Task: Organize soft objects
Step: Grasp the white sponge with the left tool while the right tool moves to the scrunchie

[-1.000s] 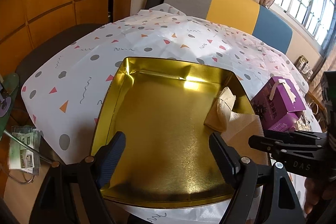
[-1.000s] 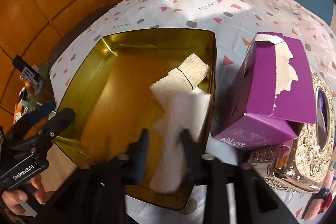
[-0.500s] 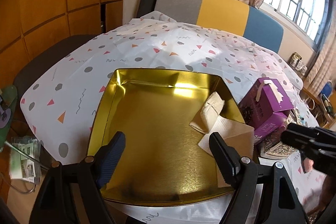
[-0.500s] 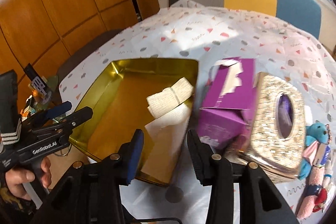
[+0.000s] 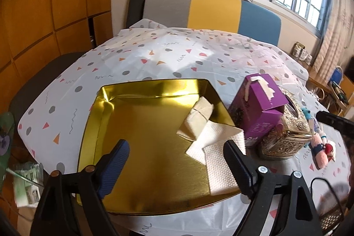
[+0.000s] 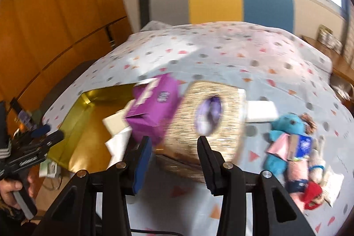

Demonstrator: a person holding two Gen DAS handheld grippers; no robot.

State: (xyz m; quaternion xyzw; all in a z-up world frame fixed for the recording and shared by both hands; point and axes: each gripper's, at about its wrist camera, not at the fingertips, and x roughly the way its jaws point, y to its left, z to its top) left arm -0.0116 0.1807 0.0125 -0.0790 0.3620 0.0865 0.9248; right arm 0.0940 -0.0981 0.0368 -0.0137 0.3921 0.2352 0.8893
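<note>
A gold metal tray (image 5: pixel 95 125) holds a folded beige cloth (image 5: pixel 197 118) and a white paper towel (image 5: pixel 214 147) that laps over its right rim. My left gripper (image 5: pixel 176 160) hovers above the tray's near part, its jaws opening with nothing between them. My right gripper (image 6: pixel 173 158) is open and empty, raised in front of the gold tissue box (image 6: pixel 208 121). To its right lie a blue plush toy (image 6: pixel 285 132) and a pink plush toy (image 6: pixel 298 169) on the tablecloth. The right wrist view is blurred.
A purple carton (image 5: pixel 258 112) stands between the tray and the gold tissue box (image 5: pixel 285 134). A white packet (image 6: pixel 261 112) lies behind the plush toys. The spotted tablecloth (image 5: pixel 154 54) stretches back to a grey, yellow and blue headboard (image 5: pixel 212 10). A hand (image 6: pixel 13 189) holds the left gripper (image 6: pixel 37 143).
My right gripper let go of the white paper towel, which now lies in the tray, and swung up and right toward the plush toys. My left gripper drew back and its jaws widened.
</note>
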